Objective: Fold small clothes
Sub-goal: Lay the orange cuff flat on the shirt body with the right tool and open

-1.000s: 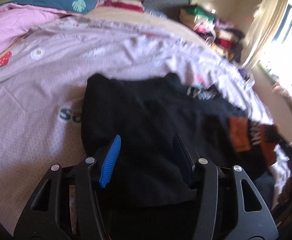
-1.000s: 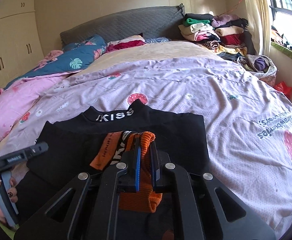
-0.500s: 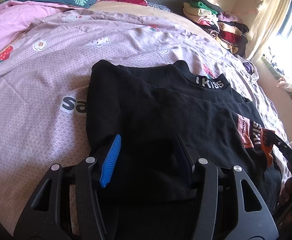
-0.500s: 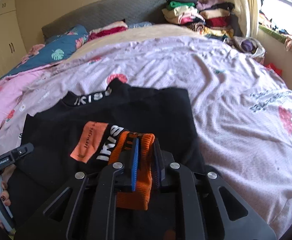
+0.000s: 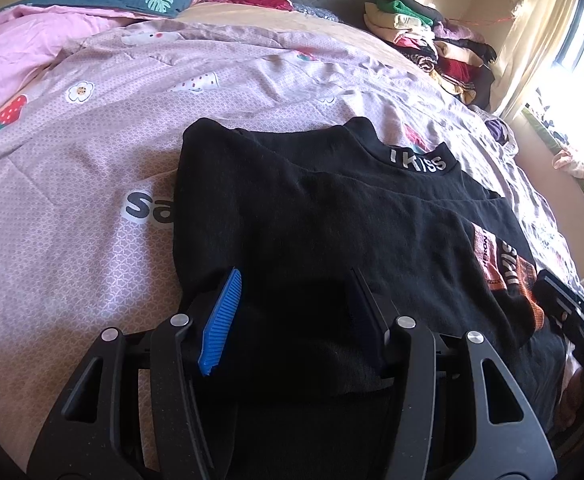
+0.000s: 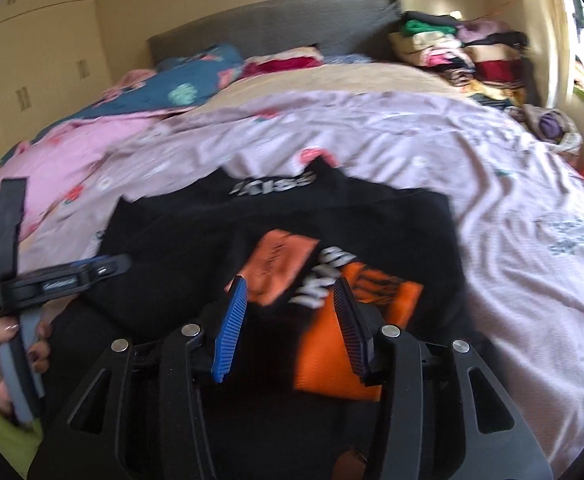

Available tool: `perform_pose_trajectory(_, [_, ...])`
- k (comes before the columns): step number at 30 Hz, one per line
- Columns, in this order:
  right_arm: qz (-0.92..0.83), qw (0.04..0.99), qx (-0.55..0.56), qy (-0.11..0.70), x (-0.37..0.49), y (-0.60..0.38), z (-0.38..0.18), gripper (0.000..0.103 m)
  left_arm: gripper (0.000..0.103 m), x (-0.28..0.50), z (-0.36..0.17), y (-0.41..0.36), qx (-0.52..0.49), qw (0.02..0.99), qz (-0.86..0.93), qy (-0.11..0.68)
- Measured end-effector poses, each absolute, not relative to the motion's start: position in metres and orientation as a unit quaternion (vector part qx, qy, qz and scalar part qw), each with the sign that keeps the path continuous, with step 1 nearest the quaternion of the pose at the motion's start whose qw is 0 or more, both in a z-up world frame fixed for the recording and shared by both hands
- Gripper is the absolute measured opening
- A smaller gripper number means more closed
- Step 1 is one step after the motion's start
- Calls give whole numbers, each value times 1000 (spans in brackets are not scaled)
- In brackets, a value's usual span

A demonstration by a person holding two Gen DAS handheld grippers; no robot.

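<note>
Jaws of the right gripper (image 6: pixel 288 326) have just been opening and the orange cuff (image 6: pixel 344 344) is released onto the black sweater (image 5: pixel 332 232), spread on the lilac bedspread (image 5: pixel 72 200). Nothing is clasped by the left gripper (image 5: pixel 296 312), parted over the hem. Sleeve folding seems done; a bottom-up fold is called for.

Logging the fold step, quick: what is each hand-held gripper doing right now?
Left hand-held gripper: open, holding nothing, over the black top.
Right hand-held gripper: jaws just opened, orange sleeve cuff released between them.
</note>
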State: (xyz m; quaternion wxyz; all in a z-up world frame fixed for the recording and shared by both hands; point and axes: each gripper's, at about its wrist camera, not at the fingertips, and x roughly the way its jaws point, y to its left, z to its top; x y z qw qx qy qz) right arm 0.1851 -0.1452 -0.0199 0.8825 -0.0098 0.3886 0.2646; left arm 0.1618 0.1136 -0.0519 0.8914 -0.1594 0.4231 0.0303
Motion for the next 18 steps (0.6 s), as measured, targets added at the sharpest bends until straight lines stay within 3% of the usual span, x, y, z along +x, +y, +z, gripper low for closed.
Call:
perform_pose_trajectory(7, [232,866,-64,439,188,-132,-44,51,46,161,-51,111,-152,891,32,426])
perform_pose_trajectory(15, [235,869,-46,433,186,-138,-46,54,49,156,-48,107,-144,892,34,428])
perform_pose_trajectory(18, [237,874,-29,423,184,-143,-41,61,53,155,-47,106,-144,892,31,427])
